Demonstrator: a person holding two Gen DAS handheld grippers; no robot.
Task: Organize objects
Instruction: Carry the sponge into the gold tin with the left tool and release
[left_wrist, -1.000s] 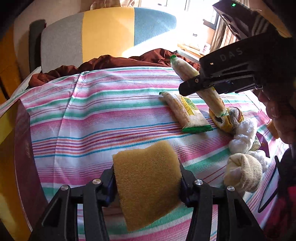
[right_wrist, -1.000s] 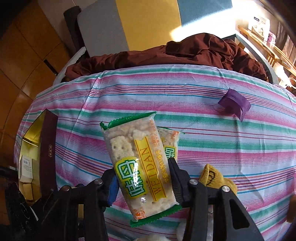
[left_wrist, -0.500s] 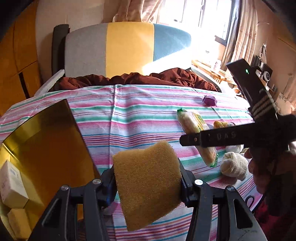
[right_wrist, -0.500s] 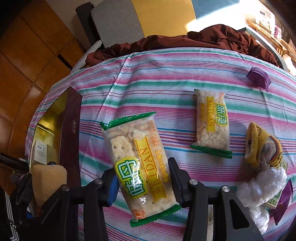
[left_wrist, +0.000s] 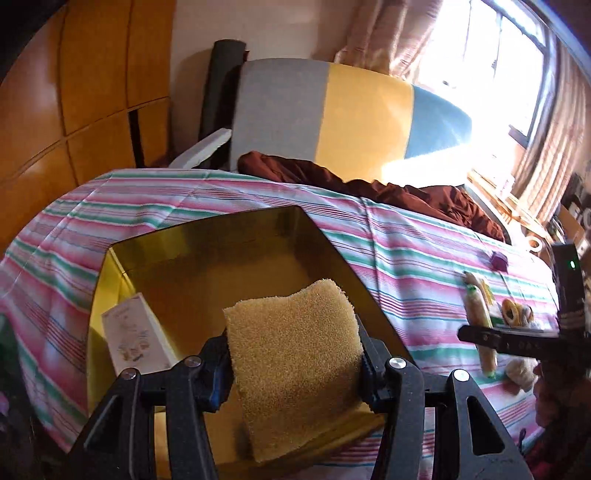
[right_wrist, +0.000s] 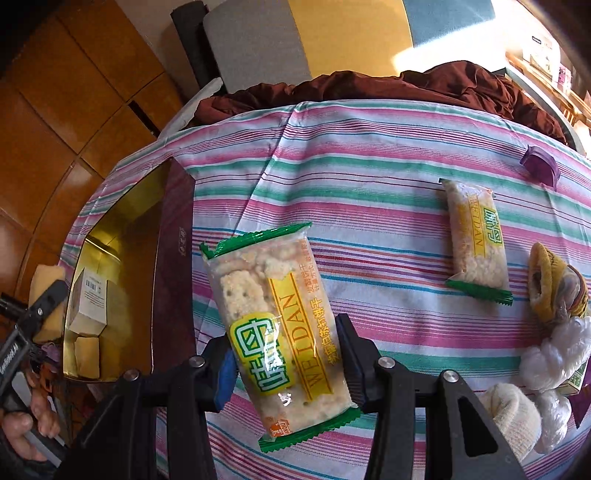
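A: Left gripper (left_wrist: 293, 363)? Clenched on a yellow sponge (left_wrist: 295, 365), pads pressed against both its sides. Held over the open gold-lined box (left_wrist: 207, 240), toward its 5 o'clock corner. White carton (left_wrist: 135, 339) leaned inside at the box's 9 o'clock wall.

B: Right gripper (right_wrist: 286, 363) — jaws grasping a Weildan cracker packet (right_wrist: 280, 328), green-sealed ends up and down, lifted above the striped tablecloth (right_wrist: 369, 177). Box seen at 9 o'clock from the packet in the right wrist view.

A: Left on the cloth?

B: Second cracker packet (right_wrist: 476, 245) at 2 o'clock, lying flat. Purple wrapper (right_wrist: 541, 164) beyond it. Yellow knitted sock (right_wrist: 554, 291) and white bundles (right_wrist: 554, 356) at 3 o'clock, touching each other. Brown blanket (right_wrist: 424, 85) bunched at the far edge.
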